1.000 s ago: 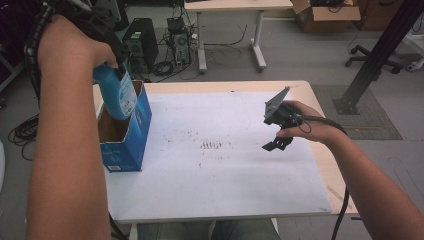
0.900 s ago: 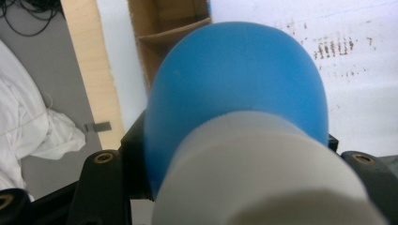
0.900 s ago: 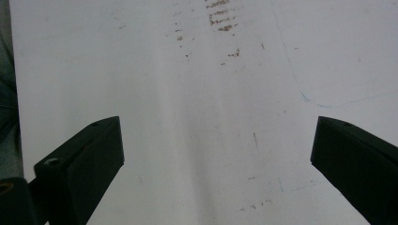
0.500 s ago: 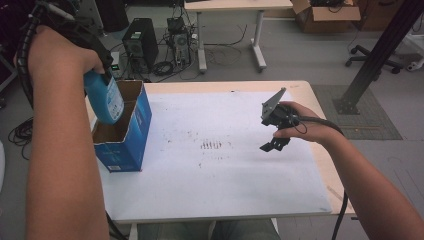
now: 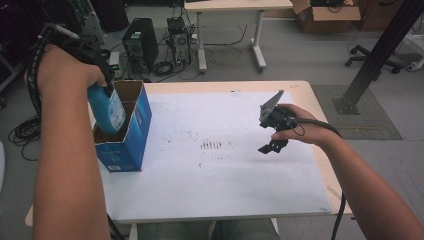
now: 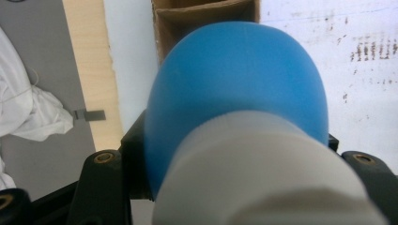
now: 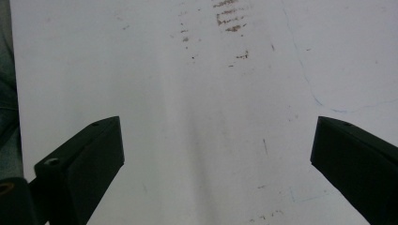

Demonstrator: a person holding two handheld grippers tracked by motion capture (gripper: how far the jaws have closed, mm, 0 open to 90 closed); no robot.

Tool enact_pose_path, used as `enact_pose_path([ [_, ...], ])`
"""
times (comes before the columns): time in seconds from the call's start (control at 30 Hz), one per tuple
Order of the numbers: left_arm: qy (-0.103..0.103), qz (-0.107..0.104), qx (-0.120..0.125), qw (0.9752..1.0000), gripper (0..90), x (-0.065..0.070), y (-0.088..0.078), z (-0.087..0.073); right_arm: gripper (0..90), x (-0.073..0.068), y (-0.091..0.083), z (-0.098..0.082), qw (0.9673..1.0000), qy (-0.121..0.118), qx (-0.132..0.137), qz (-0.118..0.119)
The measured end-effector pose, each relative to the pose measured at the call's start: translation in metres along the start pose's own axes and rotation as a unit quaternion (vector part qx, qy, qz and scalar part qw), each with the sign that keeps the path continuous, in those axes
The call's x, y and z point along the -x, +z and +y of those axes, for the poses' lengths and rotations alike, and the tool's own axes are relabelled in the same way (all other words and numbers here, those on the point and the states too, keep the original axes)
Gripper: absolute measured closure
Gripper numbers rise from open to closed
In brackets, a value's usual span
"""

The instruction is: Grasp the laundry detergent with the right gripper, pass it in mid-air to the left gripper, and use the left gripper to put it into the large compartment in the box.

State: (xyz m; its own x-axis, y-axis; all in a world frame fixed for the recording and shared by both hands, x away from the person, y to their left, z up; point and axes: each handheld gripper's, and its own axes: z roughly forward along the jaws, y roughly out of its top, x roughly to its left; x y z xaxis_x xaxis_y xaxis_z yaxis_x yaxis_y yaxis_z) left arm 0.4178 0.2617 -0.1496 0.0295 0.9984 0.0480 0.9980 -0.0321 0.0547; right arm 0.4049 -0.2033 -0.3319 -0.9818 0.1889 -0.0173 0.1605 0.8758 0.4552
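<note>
Left gripper (image 5: 97, 80) has dropped since the earlier frame; blue bottle (image 5: 106, 111) now half down inside the blue box (image 5: 125, 135) at table's 9 o'clock. Jaws clamped on the bottle near its white cap (image 6: 263, 173), mostly hidden by hand and bottle. Bottle's base hidden in the box. Right gripper (image 5: 270, 126) unmoved at 3 o'clock, jaws wide apart, nothing between them.

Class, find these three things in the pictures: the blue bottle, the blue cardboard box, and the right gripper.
blue bottle (image 5: 111, 111): high view, on its labelled side.
blue cardboard box (image 5: 135, 135): high view, on its blue outer wall.
right gripper (image 7: 216, 154): right gripper view, midway between its open fingers.
</note>
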Motion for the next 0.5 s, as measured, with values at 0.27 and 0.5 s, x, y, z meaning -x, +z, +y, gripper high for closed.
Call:
enact_pose_path([
  [0.27,-0.004,-0.002,-0.01,0.9999,38.9,-0.003,0.025,0.001,3.3,0.0,-0.004,-0.003,1.0,0.004,0.002,-0.002],
  [0.5,-0.003,-0.009,-0.016,0.9998,38.8,-0.002,0.046,0.001,3.2,0.0,-0.003,-0.002,1.0,0.003,0.002,-0.002],
])
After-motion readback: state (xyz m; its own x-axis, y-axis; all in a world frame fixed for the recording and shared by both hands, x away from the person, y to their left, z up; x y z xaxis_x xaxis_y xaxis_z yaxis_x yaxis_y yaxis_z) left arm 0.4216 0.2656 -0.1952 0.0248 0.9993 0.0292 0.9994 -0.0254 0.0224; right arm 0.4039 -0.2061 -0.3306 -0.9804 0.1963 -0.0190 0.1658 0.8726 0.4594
